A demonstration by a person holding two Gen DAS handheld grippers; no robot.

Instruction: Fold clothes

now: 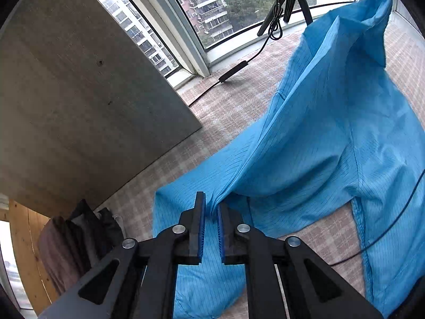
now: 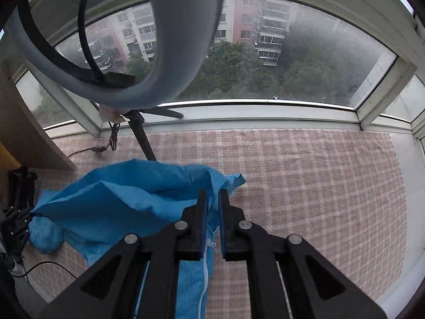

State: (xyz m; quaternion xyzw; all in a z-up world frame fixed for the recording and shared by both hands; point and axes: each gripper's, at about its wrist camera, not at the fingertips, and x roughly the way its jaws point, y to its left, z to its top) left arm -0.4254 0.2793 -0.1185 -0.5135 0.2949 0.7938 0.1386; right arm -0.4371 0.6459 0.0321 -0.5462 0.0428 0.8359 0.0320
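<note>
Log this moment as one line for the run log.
step: lifting garment | left gripper: shut on blue garment | right gripper: shut on blue garment | garment: partly raised off checked cloth

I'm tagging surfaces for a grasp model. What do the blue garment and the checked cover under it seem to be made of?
Blue garment: thin, smooth woven fabric, probably synthetic, with fine dark pinstripes, a slight sheen and crisp creases; both grippers, left and right, pinch it. Checked cover: soft, matte pink-and-white cloth; it looks slightly fuzzy, perhaps cotton or flannel, but the fibre cannot be told.
</note>
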